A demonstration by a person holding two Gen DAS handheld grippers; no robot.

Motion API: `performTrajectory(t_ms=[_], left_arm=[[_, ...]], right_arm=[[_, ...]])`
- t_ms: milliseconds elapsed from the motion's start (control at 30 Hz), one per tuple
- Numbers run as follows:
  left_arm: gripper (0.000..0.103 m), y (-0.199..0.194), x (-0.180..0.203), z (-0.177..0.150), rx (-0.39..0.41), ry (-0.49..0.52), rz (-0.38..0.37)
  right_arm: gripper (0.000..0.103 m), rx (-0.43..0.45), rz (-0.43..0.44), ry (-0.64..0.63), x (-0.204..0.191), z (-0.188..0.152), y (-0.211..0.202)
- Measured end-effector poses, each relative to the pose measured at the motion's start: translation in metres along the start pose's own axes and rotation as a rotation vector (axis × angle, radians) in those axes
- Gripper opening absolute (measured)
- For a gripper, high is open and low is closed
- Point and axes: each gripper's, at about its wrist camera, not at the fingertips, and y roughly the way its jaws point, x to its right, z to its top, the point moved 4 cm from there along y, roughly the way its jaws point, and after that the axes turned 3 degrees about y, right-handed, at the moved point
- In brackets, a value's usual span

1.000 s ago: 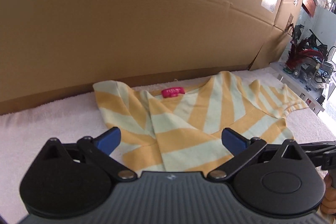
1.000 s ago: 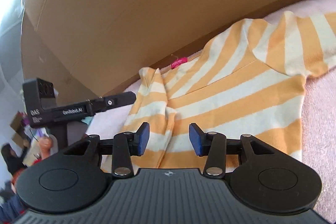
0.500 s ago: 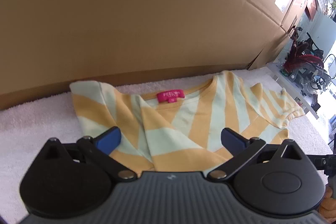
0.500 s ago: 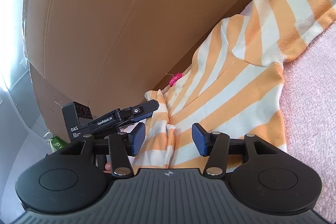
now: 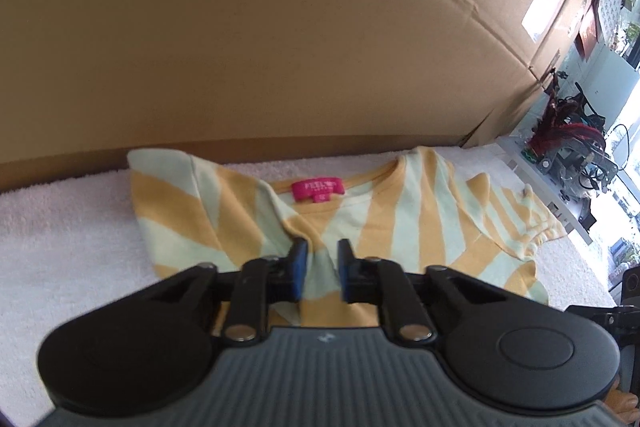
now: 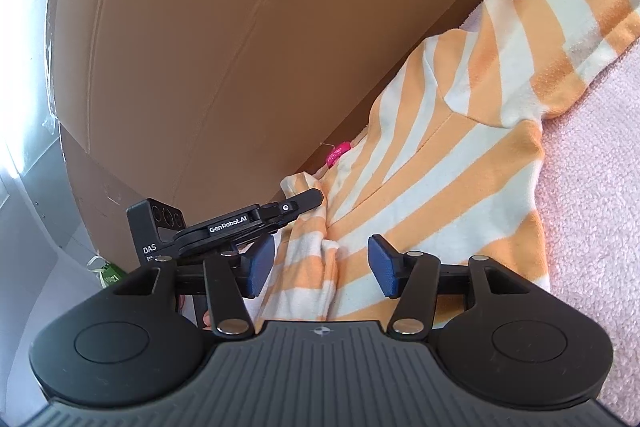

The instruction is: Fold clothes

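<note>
A yellow and pale-green striped shirt (image 5: 400, 227) lies on the white towel (image 5: 60, 247), collar and pink label (image 5: 318, 190) toward the cardboard. My left gripper (image 5: 320, 267) is shut on a raised fold of the shirt just below the collar. The right wrist view shows the same shirt (image 6: 460, 187), with the left gripper (image 6: 312, 197) reaching onto its far edge. My right gripper (image 6: 320, 263) hovers over a wrinkled ridge of the shirt. Its jaws are half apart and still opening slowly, and the pads do not press the cloth.
A tall cardboard wall (image 5: 280, 47) stands right behind the shirt. Shelves with cluttered equipment (image 5: 568, 143) lie beyond the towel's right end. A person's fingers (image 5: 626, 401) show at the lower right corner.
The left jaws have gone from wide open to shut on the shirt's fold, after the gripper moved in closer to the collar. The right gripper rolled, and its jaws widened a little.
</note>
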Motion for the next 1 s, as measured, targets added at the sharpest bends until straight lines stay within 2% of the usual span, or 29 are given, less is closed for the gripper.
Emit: performTrajectory(t_ms=[67,267,367,433,533,600,633,667,700,733,767,833,933,1000], left_arm=[[0.000,-0.007,-0.006,0.001,0.024,-0.023,-0.012],[0.000,-0.036,0.005,0.007,0.114,0.040,0.018],[0.000,-0.052,0.013,0.011,0.147,0.116,0.095],[0.000,-0.062,0.013,0.010,0.163,0.128,0.138],[0.000,-0.054,0.005,0.001,0.114,0.147,0.200],[0.003,-0.046,-0.002,-0.007,0.066,0.117,0.192],[0.014,-0.048,-0.006,-0.009,0.075,0.083,0.167],[0.036,-0.052,-0.009,-0.011,0.097,0.049,0.142],[0.048,-0.057,-0.011,-0.011,0.125,0.023,0.122],[0.064,-0.064,-0.012,-0.010,0.157,0.011,0.119],[0.071,-0.070,-0.013,-0.010,0.187,0.001,0.117],[0.071,-0.073,-0.013,-0.011,0.193,0.011,0.113],[0.071,-0.067,-0.014,-0.019,0.151,0.003,0.088],[0.070,-0.056,-0.013,-0.023,0.124,-0.005,0.084]], right_arm=[[0.055,-0.001,0.001,0.000,0.000,0.000,-0.001],[0.056,0.000,0.002,0.001,0.000,0.000,0.000],[0.056,0.001,0.002,0.000,0.000,-0.001,0.000],[0.056,0.000,0.003,0.000,0.000,-0.001,0.000],[0.058,-0.002,0.005,-0.003,-0.001,-0.001,0.000],[0.058,-0.005,0.003,-0.010,-0.002,-0.001,0.000],[0.058,-0.007,0.002,-0.012,-0.002,-0.001,0.000],[0.058,-0.008,0.000,-0.013,-0.002,-0.001,0.000],[0.058,-0.016,-0.006,-0.018,-0.003,-0.001,0.001],[0.059,-0.027,-0.015,-0.025,-0.004,-0.001,0.002],[0.059,-0.047,-0.030,-0.031,-0.006,0.000,0.004],[0.062,-0.093,-0.031,0.004,-0.010,0.003,0.010],[0.062,-0.149,0.039,0.107,-0.015,0.010,0.023],[0.061,-0.164,-0.001,0.104,-0.019,0.013,0.035]])
